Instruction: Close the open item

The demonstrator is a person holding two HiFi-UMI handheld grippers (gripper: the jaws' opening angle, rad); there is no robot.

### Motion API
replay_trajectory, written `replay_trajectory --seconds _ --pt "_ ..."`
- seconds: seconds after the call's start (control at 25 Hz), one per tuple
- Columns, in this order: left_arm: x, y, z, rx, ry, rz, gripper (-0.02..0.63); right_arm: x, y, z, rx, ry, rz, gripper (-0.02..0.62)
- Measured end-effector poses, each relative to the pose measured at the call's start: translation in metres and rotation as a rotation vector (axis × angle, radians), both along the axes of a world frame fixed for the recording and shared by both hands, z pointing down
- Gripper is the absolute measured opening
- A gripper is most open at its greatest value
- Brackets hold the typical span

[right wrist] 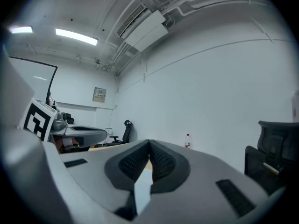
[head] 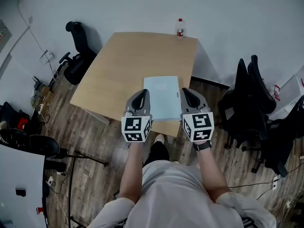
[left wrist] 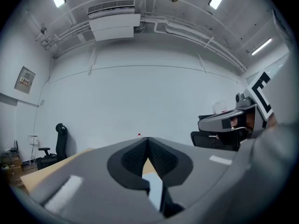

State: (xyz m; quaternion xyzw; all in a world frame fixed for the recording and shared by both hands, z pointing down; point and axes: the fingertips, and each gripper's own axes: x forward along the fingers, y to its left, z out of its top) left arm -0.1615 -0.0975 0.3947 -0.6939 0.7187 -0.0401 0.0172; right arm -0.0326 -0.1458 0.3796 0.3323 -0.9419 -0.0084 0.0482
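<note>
A pale blue, flat rectangular item [head: 161, 98] lies on the wooden table [head: 123, 65] at its near edge; from the head view it looks flat, with no raised cover. My left gripper [head: 144, 93] hovers at its left side and my right gripper [head: 185, 91] at its right side. Both are held side by side above the near edge. In the left gripper view the jaws [left wrist: 147, 139] meet at the tips with nothing between them, and a strip of the pale item [left wrist: 154, 190] shows below. The right gripper [right wrist: 149, 142] looks the same, over the pale item [right wrist: 142, 192].
A small bottle with a red cap [head: 180, 28] stands at the table's far edge. A black office chair [head: 78, 56] sits left of the table, and more black chairs [head: 251, 94] stand to the right. Cables and gear [head: 28, 127] lie on the floor at the left.
</note>
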Motion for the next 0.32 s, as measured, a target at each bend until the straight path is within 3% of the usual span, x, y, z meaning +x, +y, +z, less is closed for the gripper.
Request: replay_trajectory --seconds 0.32 --pt "0.0083 -0.0049 0.0014 -0.01 -0.009 0.047 0.009 0.007 0.0001 -0.0012 0.006 -0.01 0.03 0.012"
